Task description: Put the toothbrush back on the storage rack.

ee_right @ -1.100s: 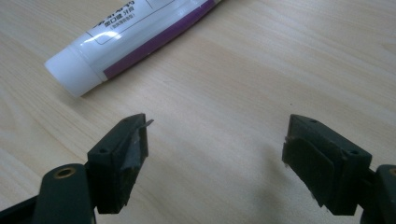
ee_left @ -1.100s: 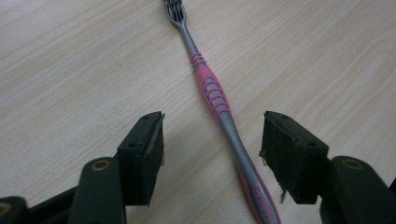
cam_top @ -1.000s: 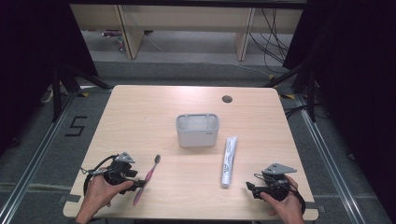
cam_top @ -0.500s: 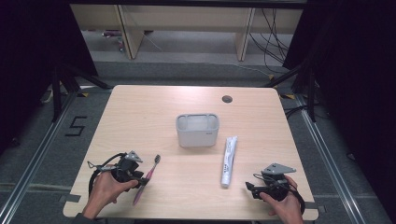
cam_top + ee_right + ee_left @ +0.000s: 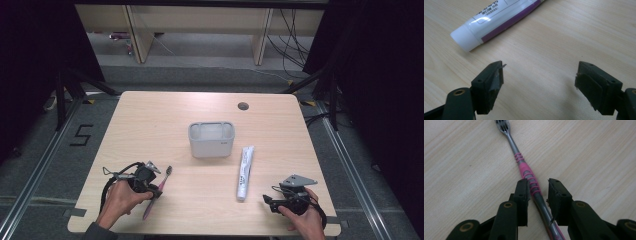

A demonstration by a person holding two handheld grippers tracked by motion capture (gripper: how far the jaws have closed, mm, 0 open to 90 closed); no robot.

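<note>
A pink and grey toothbrush (image 5: 167,175) (image 5: 524,167) lies on the wooden table (image 5: 160,115) at the front left, bristle head pointing away. My left gripper (image 5: 157,187) (image 5: 537,187) straddles its handle, open. The left jaw touches the handle and the right jaw stands a small gap off. A white toothpaste tube (image 5: 244,171) (image 5: 496,20) with a purple stripe lies right of centre, cap toward the front edge. My right gripper (image 5: 268,202) (image 5: 539,72) rests at the front right, wide open over bare wood, just short of the tube's cap.
A grey rectangular holder (image 5: 211,140) stands upright mid-table, just behind the tube. A round cable hole (image 5: 243,106) sits near the far edge. Both hands lie close to the front edge.
My left gripper has slid right and forward, bringing its jaws around the toothbrush handle. The right gripper and the tube have not moved.
</note>
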